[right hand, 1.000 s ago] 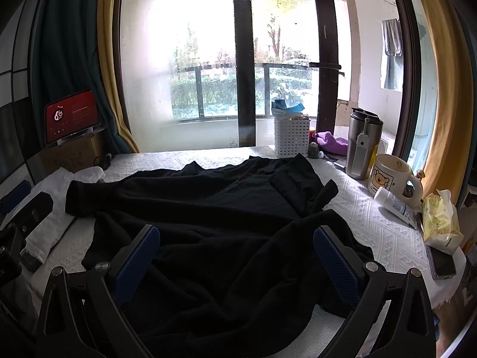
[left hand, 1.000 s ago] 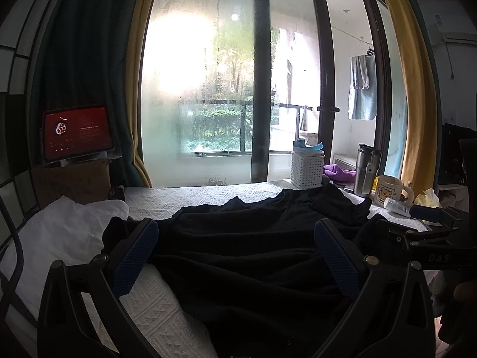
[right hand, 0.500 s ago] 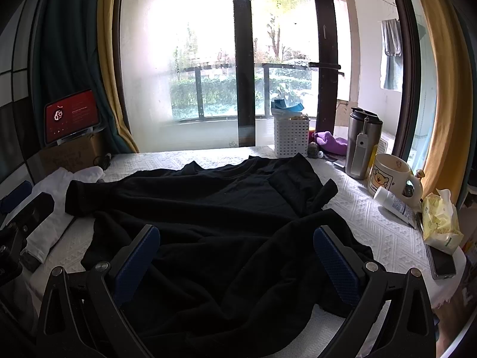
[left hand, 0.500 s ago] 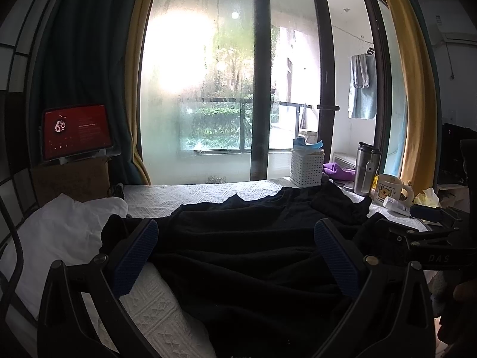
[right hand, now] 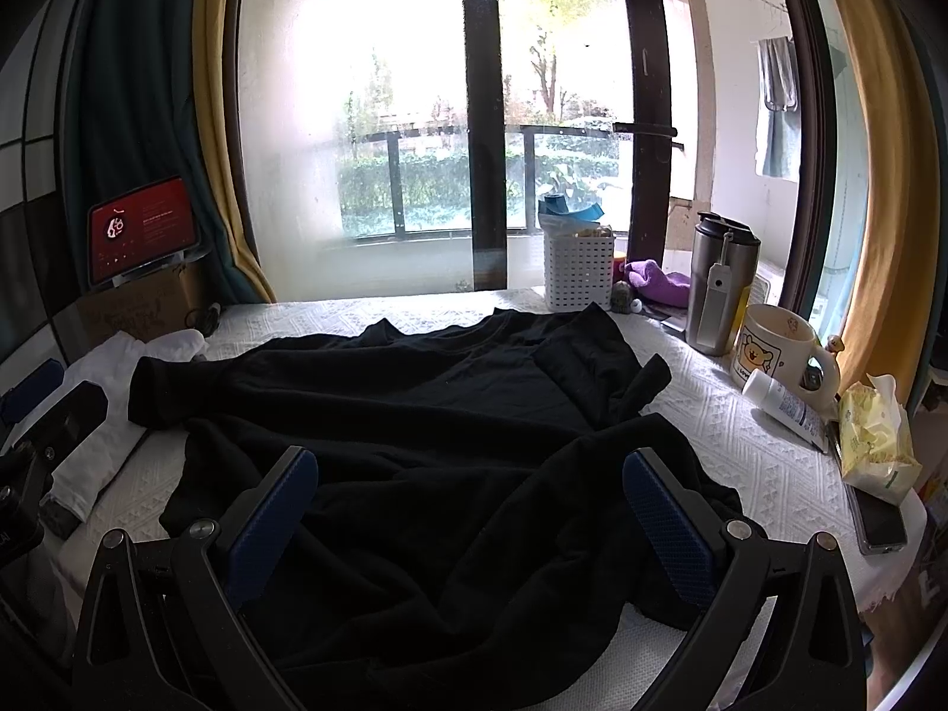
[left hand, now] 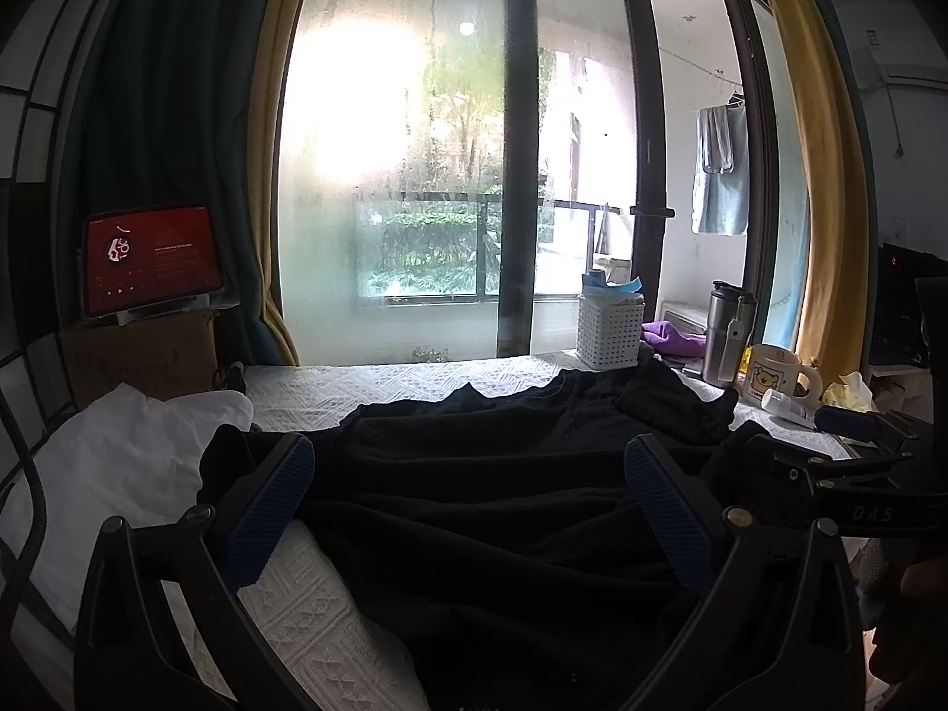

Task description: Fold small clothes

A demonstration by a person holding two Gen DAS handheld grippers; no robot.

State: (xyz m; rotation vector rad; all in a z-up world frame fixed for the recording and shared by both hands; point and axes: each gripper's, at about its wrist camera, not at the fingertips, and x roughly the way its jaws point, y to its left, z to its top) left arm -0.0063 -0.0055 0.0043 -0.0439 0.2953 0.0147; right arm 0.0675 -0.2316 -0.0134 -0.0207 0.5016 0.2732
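A black long-sleeved garment [right hand: 426, 444] lies rumpled and spread across the white textured table cover [right hand: 740, 444]; it also shows in the left wrist view [left hand: 503, 503]. My left gripper [left hand: 468, 503] is open and empty, low over the garment's near left part. My right gripper [right hand: 468, 503] is open and empty, hovering over the garment's near edge. The right gripper's body shows at the right of the left wrist view [left hand: 859, 474]. A white folded cloth [left hand: 130, 456] lies at the left, partly under a black sleeve.
At the back right stand a white basket [right hand: 577, 269], a steel tumbler [right hand: 720, 290], a bear mug [right hand: 776, 355], a white tube [right hand: 785, 409], a tissue pack [right hand: 877, 444] and a phone [right hand: 883, 524]. A red-screen tablet [right hand: 142, 228] sits on a cardboard box at back left.
The left wrist view has shifted very slightly. The garment and both grippers stand as before.
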